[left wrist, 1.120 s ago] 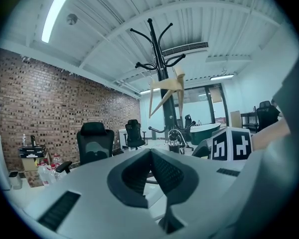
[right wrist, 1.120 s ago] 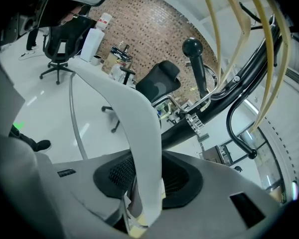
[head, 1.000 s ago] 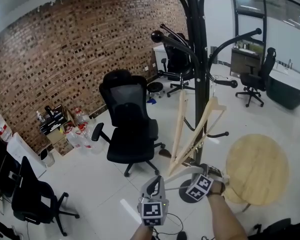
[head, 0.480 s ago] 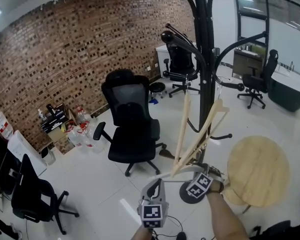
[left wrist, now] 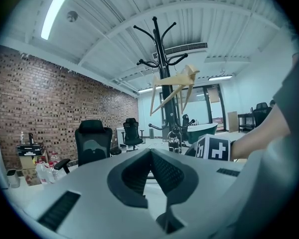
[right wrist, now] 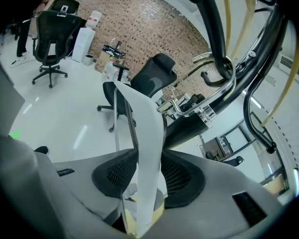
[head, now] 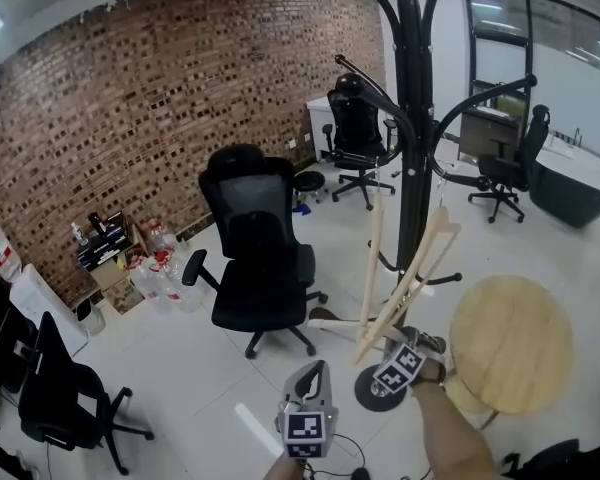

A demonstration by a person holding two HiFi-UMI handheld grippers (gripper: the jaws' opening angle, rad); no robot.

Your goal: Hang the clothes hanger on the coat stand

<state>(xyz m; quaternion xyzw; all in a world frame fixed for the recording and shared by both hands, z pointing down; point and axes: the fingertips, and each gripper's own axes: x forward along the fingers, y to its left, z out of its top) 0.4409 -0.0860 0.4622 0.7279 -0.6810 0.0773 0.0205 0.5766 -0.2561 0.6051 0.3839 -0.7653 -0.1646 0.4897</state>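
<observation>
The clothes hanger (head: 410,280) is up against the coat stand (head: 412,118), on the side of the pole that faces the black office chair (head: 260,253), with its wooden arms slanting steeply from the right gripper (right wrist: 148,168) toward the stand's lower pegs. In the right gripper view the hanger's metal hook (right wrist: 224,76) sits at a black curved peg (right wrist: 212,24) and looks to be looped over it, though I cannot tell whether it bears the weight yet. That gripper has the hanger's pale lower end between its pads, which look to lie against it on both sides; its jaws have just been easing a little apart, so the grip is about half wide and loosening. The left gripper (left wrist: 150,158) is held low by the bottom edge of the head view, its jaws closed together on nothing. By my reckoning the hanging itself is nearly done: what is left is to see the hook settle on the peg, let go of the lower end and draw the gripper clear. Compared with a second ago, the hanger stands more upright and closer to the pole, its bottom bar less splayed out toward the floor, while both grippers sit in much the same places in the head view
</observation>
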